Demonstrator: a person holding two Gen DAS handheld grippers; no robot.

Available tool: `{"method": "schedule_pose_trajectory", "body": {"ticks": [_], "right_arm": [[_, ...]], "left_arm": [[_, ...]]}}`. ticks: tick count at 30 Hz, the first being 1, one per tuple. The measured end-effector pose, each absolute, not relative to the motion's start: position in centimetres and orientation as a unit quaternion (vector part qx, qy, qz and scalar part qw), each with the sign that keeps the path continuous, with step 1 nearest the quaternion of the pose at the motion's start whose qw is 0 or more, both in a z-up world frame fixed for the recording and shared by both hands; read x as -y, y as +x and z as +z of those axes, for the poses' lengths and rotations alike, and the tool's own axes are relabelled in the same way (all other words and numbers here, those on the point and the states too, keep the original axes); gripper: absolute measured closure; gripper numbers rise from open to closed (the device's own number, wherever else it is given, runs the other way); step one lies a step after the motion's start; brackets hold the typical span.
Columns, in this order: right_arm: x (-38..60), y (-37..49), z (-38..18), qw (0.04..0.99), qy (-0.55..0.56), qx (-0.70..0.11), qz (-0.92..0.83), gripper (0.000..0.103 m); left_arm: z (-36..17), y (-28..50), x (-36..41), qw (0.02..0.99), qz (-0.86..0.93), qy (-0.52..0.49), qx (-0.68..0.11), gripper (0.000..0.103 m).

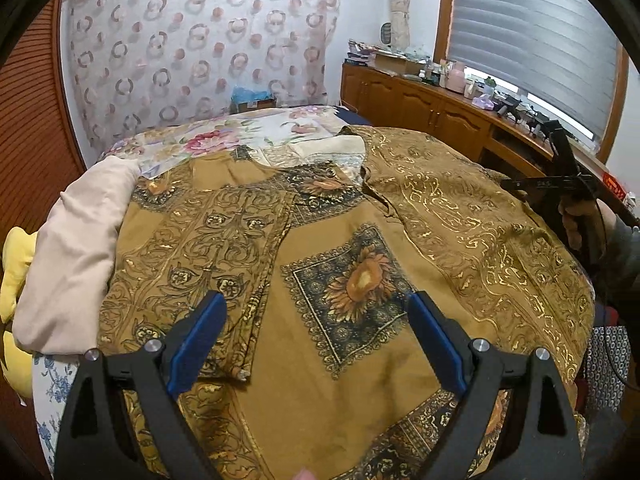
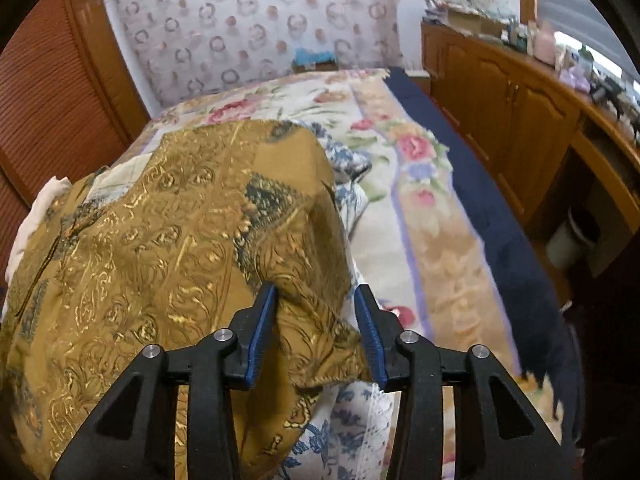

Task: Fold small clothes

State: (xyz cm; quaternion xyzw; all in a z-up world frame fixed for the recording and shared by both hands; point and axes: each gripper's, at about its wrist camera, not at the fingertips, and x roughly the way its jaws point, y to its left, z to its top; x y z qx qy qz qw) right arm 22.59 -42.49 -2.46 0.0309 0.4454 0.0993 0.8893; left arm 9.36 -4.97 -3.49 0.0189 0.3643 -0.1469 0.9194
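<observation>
On a floral bedspread (image 2: 404, 184), a mustard patterned shirt (image 1: 320, 280) lies spread out, its left part folded inward. The left gripper (image 1: 316, 320) hovers above it, fingers wide apart and empty. The right gripper (image 2: 316, 320), fingers parted, straddles the shirt's right edge.

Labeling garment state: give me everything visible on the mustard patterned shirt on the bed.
The mustard-brown patterned shirt with gold scrollwork and dark-bordered sunflower panels looks like thin woven cloth. It lies spread on the floral bedspread, one side folded inward. The open left gripper hovers above it; the open right gripper straddles a raised edge without visibly pinching.
</observation>
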Motion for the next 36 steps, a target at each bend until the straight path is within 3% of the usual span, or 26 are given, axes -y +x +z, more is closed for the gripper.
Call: {"method": "schedule_pose_trajectory", "body": {"ticks": [2,6,15,24,26,30,36], "right_arm": [[42.4,22.3,-2.6,0.887,0.038,-0.445,0.118,0.09],[41.0,21.7,-2.0,0.894,-0.012,-0.434,0.114,0.1],[33.9,19.5,3.0,0.92,-0.123,-0.338,0.154,0.101],[28.1,17.4,-1.4,0.88,-0.143,-0.396,0.222,0.099],[28.2,17.4,-1.9,0.876,-0.135,-0.407,0.22,0.095],[28.7,17.1,-1.7,0.876,-0.121,-0.413,0.218,0.075],[30.8,15.2,1.9,0.901,-0.09,-0.37,0.207,0.057]], "left_arm": [[-3.4,9.1,5.1,0.92,-0.148,0.02,-0.363,0.011],[-3.3,9.0,5.2,0.92,-0.147,0.02,-0.362,0.011],[-2.7,8.4,4.7,0.926,-0.137,0.013,-0.351,0.011],[-1.9,7.7,4.4,0.934,-0.127,0.007,-0.332,0.011],[-1.8,7.6,4.3,0.937,-0.123,0.004,-0.328,0.011],[-1.5,7.4,4.2,0.939,-0.123,0.001,-0.32,0.011],[-1.3,7.2,4.4,0.941,-0.125,0.005,-0.315,0.011]]}}
